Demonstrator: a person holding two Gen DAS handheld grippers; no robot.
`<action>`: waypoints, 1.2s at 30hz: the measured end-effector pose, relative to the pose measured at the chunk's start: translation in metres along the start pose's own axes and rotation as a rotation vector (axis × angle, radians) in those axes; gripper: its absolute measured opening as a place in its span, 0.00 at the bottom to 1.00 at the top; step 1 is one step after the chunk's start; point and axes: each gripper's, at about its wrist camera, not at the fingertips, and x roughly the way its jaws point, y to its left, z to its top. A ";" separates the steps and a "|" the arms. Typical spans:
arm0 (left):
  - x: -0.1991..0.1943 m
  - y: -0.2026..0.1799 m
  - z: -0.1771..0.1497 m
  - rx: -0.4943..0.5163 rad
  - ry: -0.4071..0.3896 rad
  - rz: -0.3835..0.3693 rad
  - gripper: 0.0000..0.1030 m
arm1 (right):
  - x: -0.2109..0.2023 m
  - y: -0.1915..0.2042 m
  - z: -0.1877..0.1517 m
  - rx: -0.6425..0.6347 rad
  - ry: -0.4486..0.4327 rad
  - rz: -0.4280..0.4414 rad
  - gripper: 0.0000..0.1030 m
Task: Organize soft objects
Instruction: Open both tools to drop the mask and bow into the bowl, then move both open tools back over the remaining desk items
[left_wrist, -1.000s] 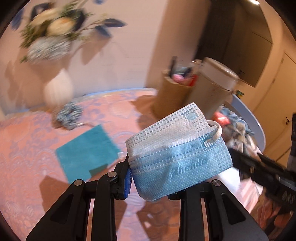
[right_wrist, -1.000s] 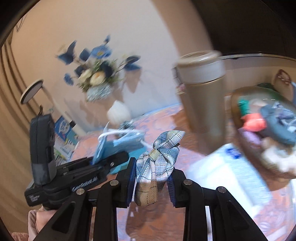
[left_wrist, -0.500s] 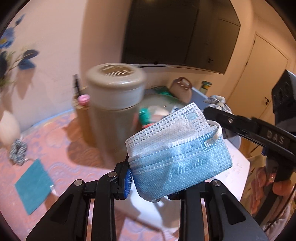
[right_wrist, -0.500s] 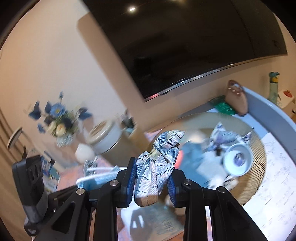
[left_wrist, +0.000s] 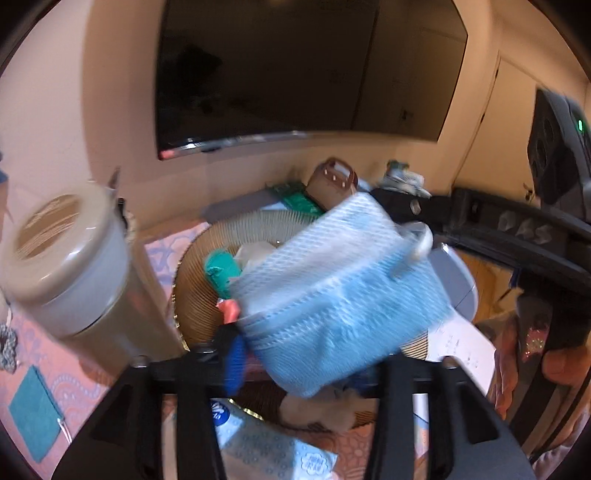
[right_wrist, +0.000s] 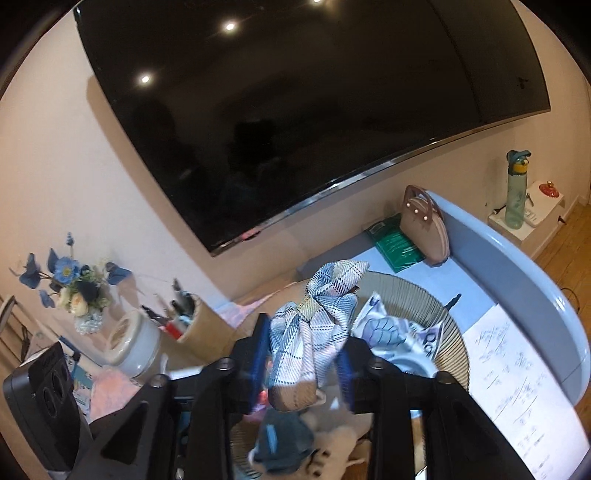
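Basket (right_wrist: 448, 314) on worktop (right_wrist: 476, 291), below wall-mounted TV (right_wrist: 295, 110). Handbag (right_wrist: 424, 229) and book (right_wrist: 397, 245) behind basket, papers (right_wrist: 517, 376) to its right, lidded canister (left_wrist: 70, 258) to its left. Face mask (left_wrist: 340, 295) in left tool (left_wrist: 314, 354), above basket; checked cloth (right_wrist: 314, 328) in right tool (right_wrist: 303, 363).

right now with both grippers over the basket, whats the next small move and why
Probably open the left gripper and let the face mask drop. It hangs over the wicker basket, which already holds soft things. The right gripper still clamps the plaid cloth over the same basket, so that could go next.
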 end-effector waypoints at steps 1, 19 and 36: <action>0.005 -0.002 0.001 0.009 0.019 0.011 0.73 | 0.001 -0.001 0.001 -0.005 -0.004 -0.013 0.88; -0.009 -0.001 -0.018 0.038 0.048 0.008 0.90 | -0.008 -0.013 -0.014 0.104 -0.009 0.007 0.92; -0.061 0.027 -0.046 0.052 0.045 0.053 0.90 | -0.031 0.024 -0.056 0.144 0.001 0.067 0.93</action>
